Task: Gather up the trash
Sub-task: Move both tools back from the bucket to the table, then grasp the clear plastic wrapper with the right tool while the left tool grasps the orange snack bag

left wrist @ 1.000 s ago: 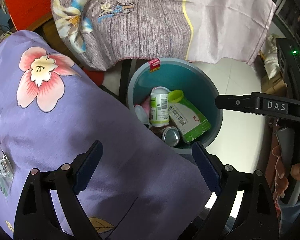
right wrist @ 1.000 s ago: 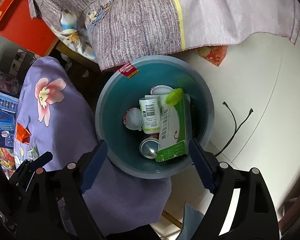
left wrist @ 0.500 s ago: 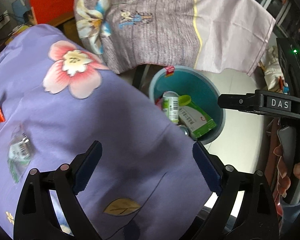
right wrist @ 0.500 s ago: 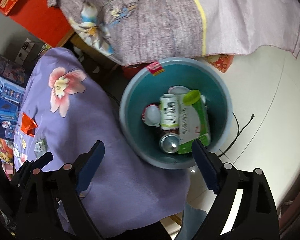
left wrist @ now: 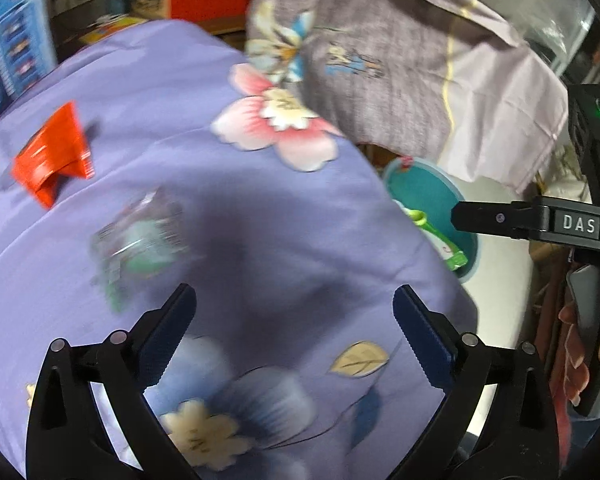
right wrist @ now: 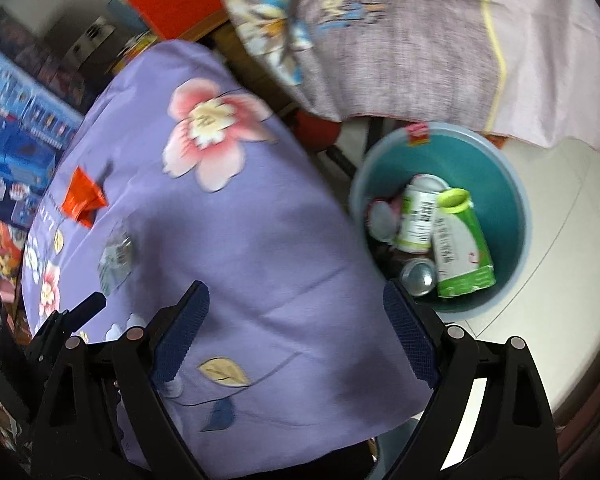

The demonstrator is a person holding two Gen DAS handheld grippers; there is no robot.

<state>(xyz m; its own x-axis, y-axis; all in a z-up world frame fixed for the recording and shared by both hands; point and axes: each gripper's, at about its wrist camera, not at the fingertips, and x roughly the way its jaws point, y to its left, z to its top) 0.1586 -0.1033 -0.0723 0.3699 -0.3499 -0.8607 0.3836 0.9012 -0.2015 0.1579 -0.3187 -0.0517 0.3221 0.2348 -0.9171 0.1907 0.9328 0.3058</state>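
My left tongs (left wrist: 294, 330) hang wide over the purple flowered cloth (left wrist: 260, 240), jaws just opened further, nothing between them. My right tongs (right wrist: 296, 330) are wide too, also freshly spread and empty; seen from the left wrist, their black arm bears the white letters "DAS".

Ahead and left of the left tongs lies a crumpled clear plastic wrapper with green and white print (left wrist: 140, 240), its long axis running roughly up-left to down-right as far as the blur allows. I judge the left hand the nearer; from the right wrist the same wrapper (right wrist: 116, 260) sits well off to the left.

Farther up-left rests a torn red foil packet (left wrist: 54, 158).

Beyond the table edge, on the right, stands the round teal plastic bin (right wrist: 512, 200), already holding a green and white carton (right wrist: 460, 240), a white bottle with a barcode (right wrist: 418, 216) and a metal can (right wrist: 418, 276). Their print is too small to read.
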